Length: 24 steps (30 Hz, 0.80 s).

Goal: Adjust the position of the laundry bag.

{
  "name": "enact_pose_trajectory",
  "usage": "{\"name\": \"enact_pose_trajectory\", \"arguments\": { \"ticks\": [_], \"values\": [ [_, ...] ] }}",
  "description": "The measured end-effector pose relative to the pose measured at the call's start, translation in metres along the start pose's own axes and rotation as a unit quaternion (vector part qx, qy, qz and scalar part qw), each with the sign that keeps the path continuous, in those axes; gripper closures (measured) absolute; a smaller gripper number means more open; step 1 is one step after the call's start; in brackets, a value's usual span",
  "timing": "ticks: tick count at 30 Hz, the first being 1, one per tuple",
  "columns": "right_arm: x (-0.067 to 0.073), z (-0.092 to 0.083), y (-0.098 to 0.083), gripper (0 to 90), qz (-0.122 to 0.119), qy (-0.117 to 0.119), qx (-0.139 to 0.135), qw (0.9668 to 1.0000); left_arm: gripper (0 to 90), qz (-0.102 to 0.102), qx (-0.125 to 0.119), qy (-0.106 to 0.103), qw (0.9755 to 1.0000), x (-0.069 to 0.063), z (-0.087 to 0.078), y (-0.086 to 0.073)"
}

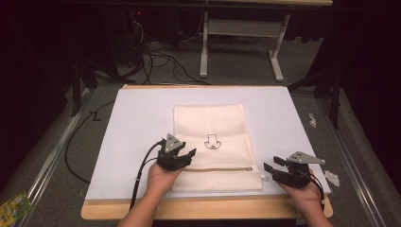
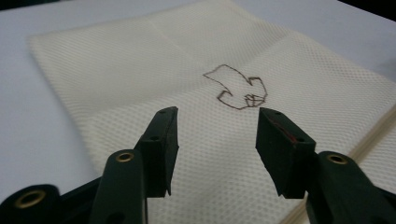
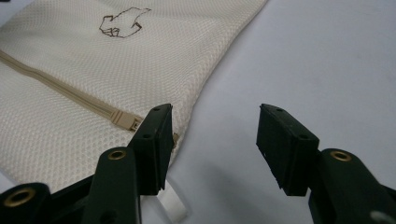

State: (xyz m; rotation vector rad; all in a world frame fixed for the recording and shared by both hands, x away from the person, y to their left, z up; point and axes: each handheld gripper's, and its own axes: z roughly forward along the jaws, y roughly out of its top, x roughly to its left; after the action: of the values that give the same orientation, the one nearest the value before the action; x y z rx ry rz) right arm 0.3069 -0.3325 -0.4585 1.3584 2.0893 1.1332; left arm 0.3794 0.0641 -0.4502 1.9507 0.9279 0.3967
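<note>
- Dark floor with loose cables and a pale frame stand (image 1: 241,45) lie beyond the far edge of the worktop (image 1: 142,113), which is covered by a white sheet over a wooden board.
- A cream mesh bag (image 1: 215,127) lies flat on the white sheet, between the two tools and reaching away from them toward the far edge.
- A small brown outline drawing (image 1: 212,142) sits on the bag, ahead of the left tool and slightly to its right (in the left gripper view it lies just past the jaw tips).
- A tan zipper (image 1: 222,169) runs across the near end of the bag, from beside the left tool toward the right tool; its end (image 3: 125,120) lies just beside the right tool's left jaw.
- The left tool (image 1: 184,155) hovers over the bag's near left part, jaws spread with bare mesh between them, pads pressing on nothing.
- The right tool (image 1: 273,164) sits just off the bag's near right corner, jaws likewise apart, one jaw over the bag's edge and the other over bare white sheet; nothing is gripped.
- A white tab (image 3: 172,205) pokes out from the bag's edge beneath the right tool.
</note>
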Motion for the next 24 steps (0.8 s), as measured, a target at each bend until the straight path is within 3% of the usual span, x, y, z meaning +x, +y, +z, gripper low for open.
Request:
{"name": "enact_pose_trajectory", "arguments": {
  "ticks": [4, 6, 8, 10, 11, 13, 16, 18, 21, 23, 24],
  "values": [
    [0.004, 0.003, 0.001, 58.5, -0.002, 0.008, -0.011, 0.9999, 42.0, 0.017, 0.001, -0.011, 0.9998, -0.016, 0.003, 0.001],
    [0.005, 0.005, 0.005, 61.3, -0.003, 0.01, -0.022, 0.9997, 39.6, 0.013, 0.008, -0.014, 0.9998, -0.021, 0.004, 0.002],
    [0.006, 0.011, 0.013, 61.1, 0.014, 0.009, -0.022, 0.9996, 37.0, 0.008, 0.009, -0.023, 0.9997, -0.023, 0.003, 0.002],
    [0.009, 0.017, 0.02, 59.5, 0.012, 0.0, -0.019, 0.9998, 34.2, 0.014, 0.015, -0.022, 0.9996, -0.027, 0.002, 0.001],
    [0.014, 0.022, 0.022, 55.8, 0.0, 0.0, -0.012, 0.9999, 28.6, 0.021, 0.023, -0.017, 0.9994, -0.029, -0.001, 0.0],
    [0.017, 0.022, 0.02, 56.0, -0.006, 0.004, -0.007, 0.9999, 27.1, 0.018, 0.033, -0.004, 0.9993, -0.032, -0.009, -0.005],
    [0.022, 0.021, 0.01, 60.3, -0.029, 0.009, 0.008, 0.9995, 28.8, 0.022, 0.032, 0.005, 0.9992, -0.032, -0.023, -0.015],
    [0.02, 0.021, 0.008, 63.9, -0.023, 0.014, 0.013, 0.9996, 30.5, 0.028, 0.039, 0.008, 0.9988, -0.03, -0.026, -0.014],
    [0.018, 0.021, 0.004, 65.8, -0.005, 0.031, 0.028, 0.9991, 38.9, 0.009, 0.007, -0.002, 0.9999, -0.027, -0.032, -0.012],
    [0.019, 0.022, 0.003, 65.7, -0.006, 0.026, 0.037, 0.999, 37.8, 0.0, -0.006, -0.017, 0.9998, -0.026, -0.033, -0.012],
    [0.019, 0.022, 0.003, 65.7, -0.006, 0.026, 0.037, 0.999, 37.8, 0.0, -0.007, -0.013, 0.9999, -0.026, -0.032, -0.013]
  ]
}}
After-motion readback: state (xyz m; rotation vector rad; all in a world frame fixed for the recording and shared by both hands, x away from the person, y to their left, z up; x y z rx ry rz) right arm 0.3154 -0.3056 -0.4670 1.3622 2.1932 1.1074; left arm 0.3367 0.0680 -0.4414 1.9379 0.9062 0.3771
